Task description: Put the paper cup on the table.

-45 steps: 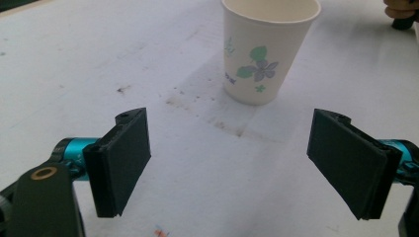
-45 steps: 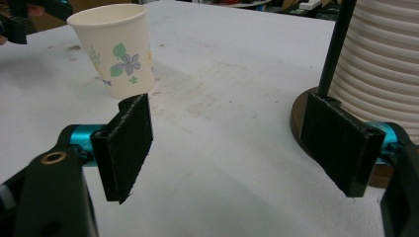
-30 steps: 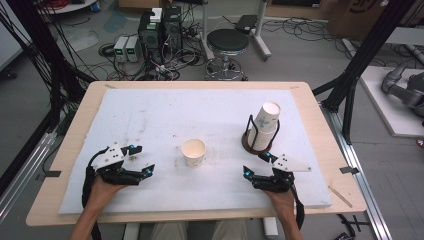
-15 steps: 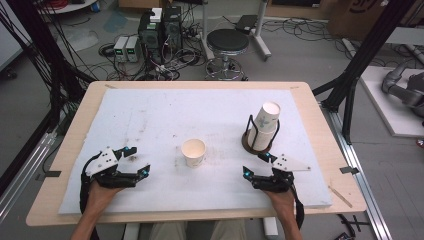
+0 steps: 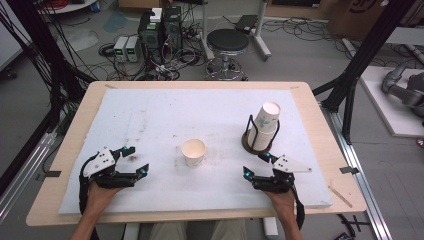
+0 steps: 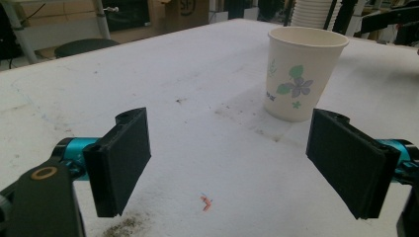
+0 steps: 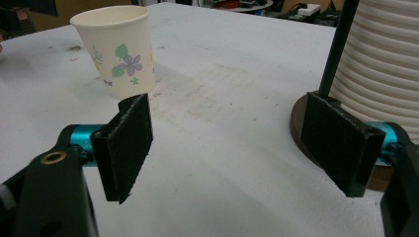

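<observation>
Resting spread and empty at lower frame, left tongs (image 5: 131, 166) and right tongs (image 5: 256, 167); risked tipping light white floral paper cup (image 5: 193, 152), mid-bench, if nudged off-centre.

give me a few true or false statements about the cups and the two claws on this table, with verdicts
1. The single paper cup stands upright on the white mat. True.
2. The left claw is shut on the single paper cup. False: its jaws stand open with nothing between them, and the cup is apart from it.
3. The stack of cups sits in a black wire holder. True.
4. The single paper cup is plain white. False: it bears a flower print.
5. The right claw holds the stack of cups. False: it is open, near the holder's base.
</observation>
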Tool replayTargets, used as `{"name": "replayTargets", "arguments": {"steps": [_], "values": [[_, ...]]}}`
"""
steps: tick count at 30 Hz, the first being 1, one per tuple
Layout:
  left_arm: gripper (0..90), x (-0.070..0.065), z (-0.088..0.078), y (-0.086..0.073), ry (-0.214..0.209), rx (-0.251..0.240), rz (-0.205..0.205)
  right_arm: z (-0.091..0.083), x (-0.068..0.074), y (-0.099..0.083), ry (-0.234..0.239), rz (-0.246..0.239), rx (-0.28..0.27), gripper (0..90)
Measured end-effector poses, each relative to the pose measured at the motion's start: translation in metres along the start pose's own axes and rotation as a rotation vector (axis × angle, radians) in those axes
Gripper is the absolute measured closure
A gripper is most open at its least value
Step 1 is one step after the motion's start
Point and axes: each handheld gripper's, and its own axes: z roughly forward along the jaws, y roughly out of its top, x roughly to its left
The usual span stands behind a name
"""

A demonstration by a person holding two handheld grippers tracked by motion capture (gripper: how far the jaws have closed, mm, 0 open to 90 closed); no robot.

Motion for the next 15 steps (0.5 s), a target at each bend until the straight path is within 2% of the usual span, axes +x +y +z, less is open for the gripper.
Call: {"name": "replayTargets", "arguments": {"steps": [6, 13, 15], "values": [[17.3, 0.0, -0.0001, -0.0002, 0.006, -0.003, 0.001, -0.0007, 0.0001, -0.0004, 0.003, -0.008, -0.005, 21.0], [17.3, 0.0009, -0.0008, -0.0008, 0.01, -0.013, -0.02, -0.0013, -0.0004, -0.0007, 0.004, -0.012, -0.014, 21.0], [17.4, 0.0009, -0.0007, -0.0007, 0.01, -0.013, -0.013, -0.0015, 0.0006, -0.0007, 0.005, -0.006, -0.008, 21.0]]}}
